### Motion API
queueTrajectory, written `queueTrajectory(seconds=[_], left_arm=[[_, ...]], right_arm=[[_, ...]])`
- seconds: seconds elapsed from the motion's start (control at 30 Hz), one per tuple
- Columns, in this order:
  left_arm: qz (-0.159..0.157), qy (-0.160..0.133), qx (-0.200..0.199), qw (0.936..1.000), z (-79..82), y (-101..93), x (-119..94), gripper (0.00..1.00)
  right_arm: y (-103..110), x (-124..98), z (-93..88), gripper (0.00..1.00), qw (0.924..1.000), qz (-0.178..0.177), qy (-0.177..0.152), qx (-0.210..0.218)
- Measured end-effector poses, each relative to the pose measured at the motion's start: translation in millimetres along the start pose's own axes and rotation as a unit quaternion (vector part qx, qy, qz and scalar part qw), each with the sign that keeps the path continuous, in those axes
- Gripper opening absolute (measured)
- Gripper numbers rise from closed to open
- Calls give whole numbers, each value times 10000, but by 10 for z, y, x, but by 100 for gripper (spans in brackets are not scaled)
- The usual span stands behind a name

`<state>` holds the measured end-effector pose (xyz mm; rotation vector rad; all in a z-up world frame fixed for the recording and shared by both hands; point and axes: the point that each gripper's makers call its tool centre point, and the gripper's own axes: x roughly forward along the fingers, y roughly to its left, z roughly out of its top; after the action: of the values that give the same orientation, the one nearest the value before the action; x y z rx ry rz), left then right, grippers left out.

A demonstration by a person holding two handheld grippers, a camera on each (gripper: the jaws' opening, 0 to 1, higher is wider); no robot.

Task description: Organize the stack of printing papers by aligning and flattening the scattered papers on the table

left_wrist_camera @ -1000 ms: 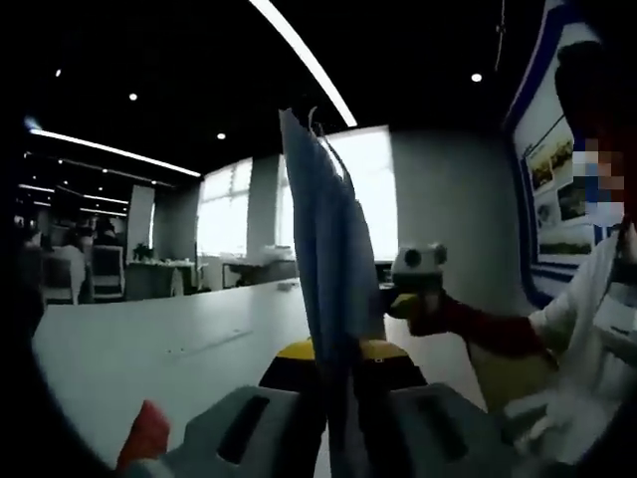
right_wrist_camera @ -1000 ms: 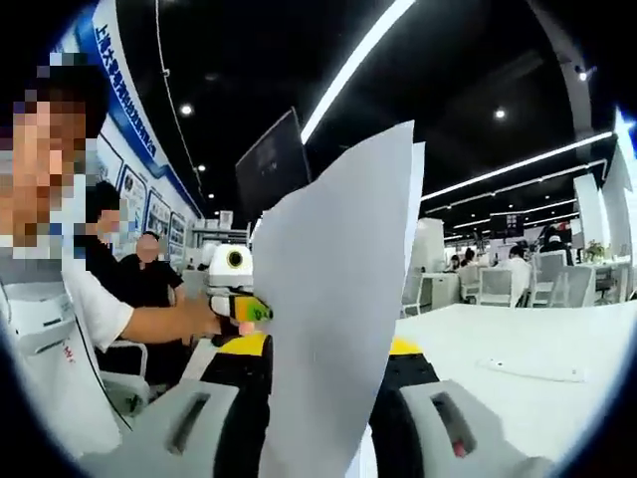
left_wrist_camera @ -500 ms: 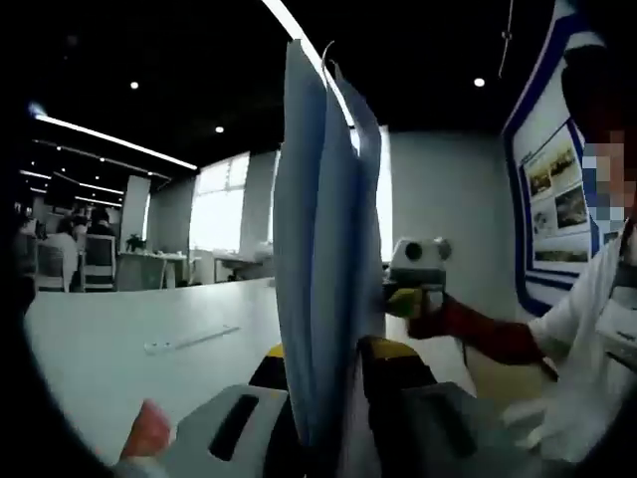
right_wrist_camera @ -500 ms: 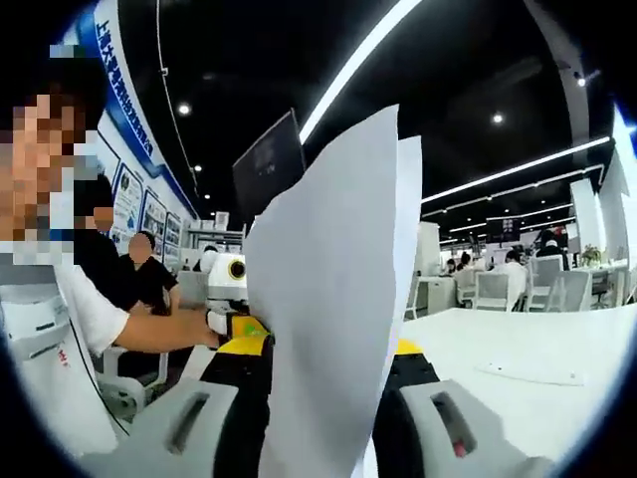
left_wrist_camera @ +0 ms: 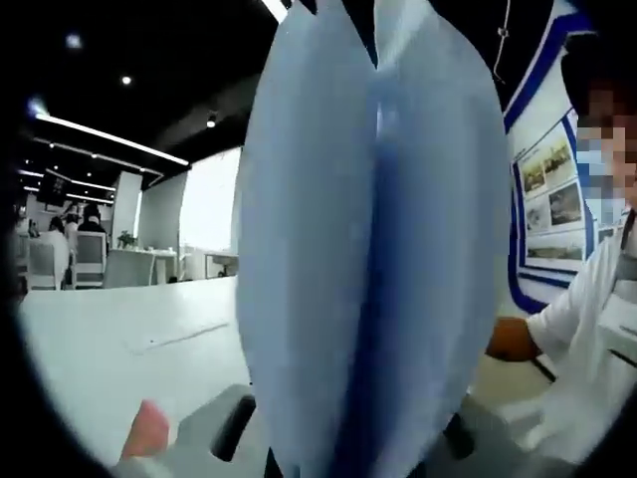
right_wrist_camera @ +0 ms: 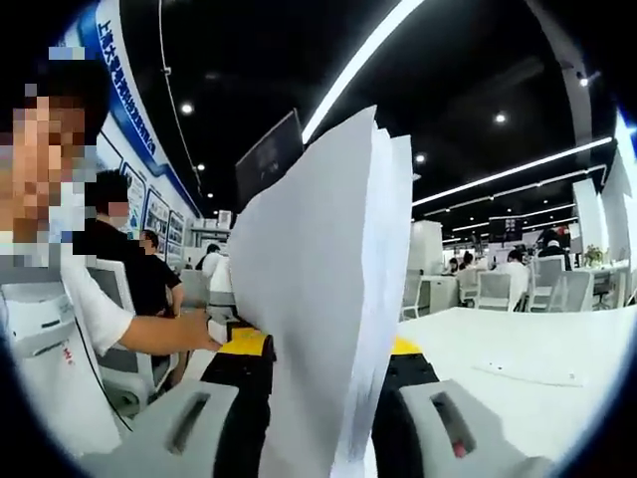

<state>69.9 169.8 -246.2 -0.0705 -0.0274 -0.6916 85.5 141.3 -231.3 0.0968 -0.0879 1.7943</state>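
A stack of printing papers (right_wrist_camera: 318,299) is being held upright in mid-air above a white table (right_wrist_camera: 518,398), pinched from two sides. In the right gripper view, the sheets are being clamped between the black jaws of the right gripper (right_wrist_camera: 320,383), the pages rising edge-on from the jaws and fanning slightly apart at their upper corner. In the left gripper view, the same stack of printing papers (left_wrist_camera: 368,249) is being pressed very near the lens, its bluish sheets bulging outward to both sides of a central crease. The left gripper (left_wrist_camera: 338,453) is being largely hidden behind the paper, with grey housing showing at either side at the bottom of the view; the sheets are seen rising from between its jaws, though the jaw tips themselves cannot be made out. A fingertip (left_wrist_camera: 144,433) is being shown at the lower left of that view. A person's forearm (right_wrist_camera: 149,334) in a white short sleeve is being extended toward the stack from the left of the right gripper view. On the table beyond, a flat strip (right_wrist_camera: 532,370) is lying well apart from the papers. Seated people (right_wrist_camera: 124,259) and white chairs (right_wrist_camera: 493,289) are being seen in the office behind, under long ceiling light strips (right_wrist_camera: 358,60).
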Motion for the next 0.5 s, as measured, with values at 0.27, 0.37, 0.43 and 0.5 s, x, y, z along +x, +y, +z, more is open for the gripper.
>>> queueTrajectory(seconds=[0.27,0.37,0.43,0.5], left_arm=[[-545,109,-239,9982,-20,-226,-59,6],[-657,143,-107,9977,-25,-305,-83,6],[-672,191,-39,9976,-16,-316,-113,6],[-645,259,44,9976,-1,-312,-161,6]], right_arm=[[277,-9,76,12,9944,970,-289,306],[284,-5,82,19,9942,1002,-320,243],[283,-38,99,22,9944,1008,-272,147],[283,-84,145,23,9946,997,-285,77]])
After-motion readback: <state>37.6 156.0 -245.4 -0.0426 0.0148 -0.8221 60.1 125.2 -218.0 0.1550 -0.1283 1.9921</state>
